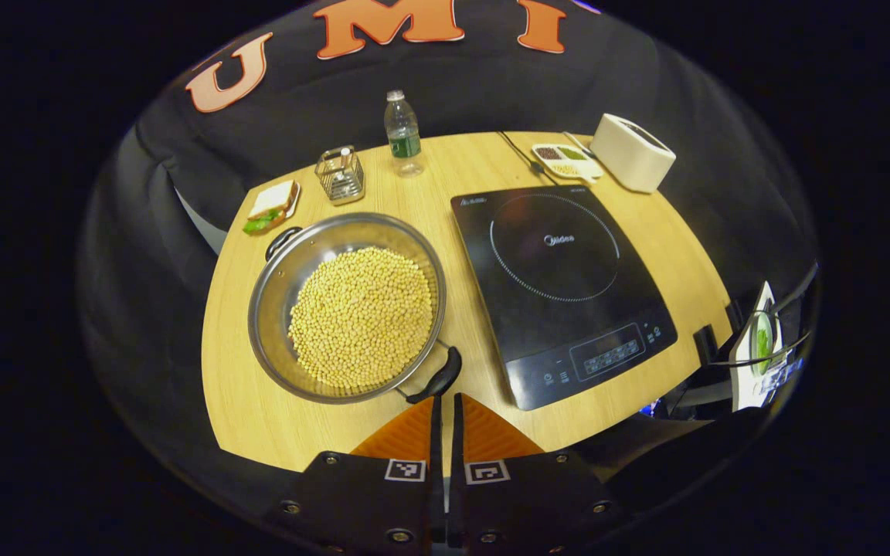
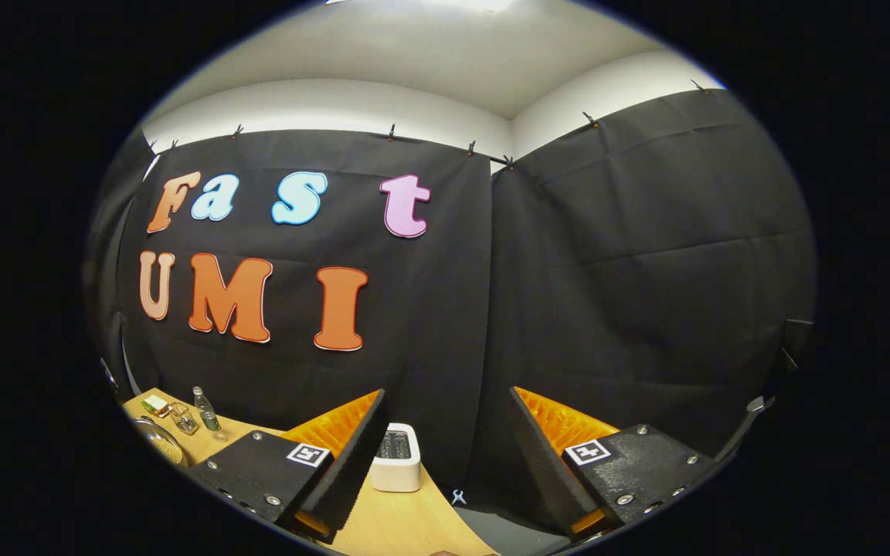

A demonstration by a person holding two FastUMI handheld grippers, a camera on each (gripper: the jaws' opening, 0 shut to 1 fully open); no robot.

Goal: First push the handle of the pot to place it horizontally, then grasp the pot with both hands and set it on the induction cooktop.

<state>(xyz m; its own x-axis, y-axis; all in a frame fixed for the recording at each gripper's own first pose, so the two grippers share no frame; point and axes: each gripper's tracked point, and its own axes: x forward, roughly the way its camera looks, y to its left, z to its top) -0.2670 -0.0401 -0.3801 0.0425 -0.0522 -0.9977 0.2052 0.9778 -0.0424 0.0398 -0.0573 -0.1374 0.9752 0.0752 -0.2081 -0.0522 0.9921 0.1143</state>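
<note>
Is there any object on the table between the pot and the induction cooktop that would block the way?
Nothing visible does. The pot, full of beans, sits just left of the induction cooktop with only bare table between them. The left gripper is shut, right behind the pot's near handle.

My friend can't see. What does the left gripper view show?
A metal pot full of beans sits on a wooden table, left of a black cooktop. The left tongs, shut, sit just below the pot's near handle. A water bottle and a sandwich stand farther back.
</note>
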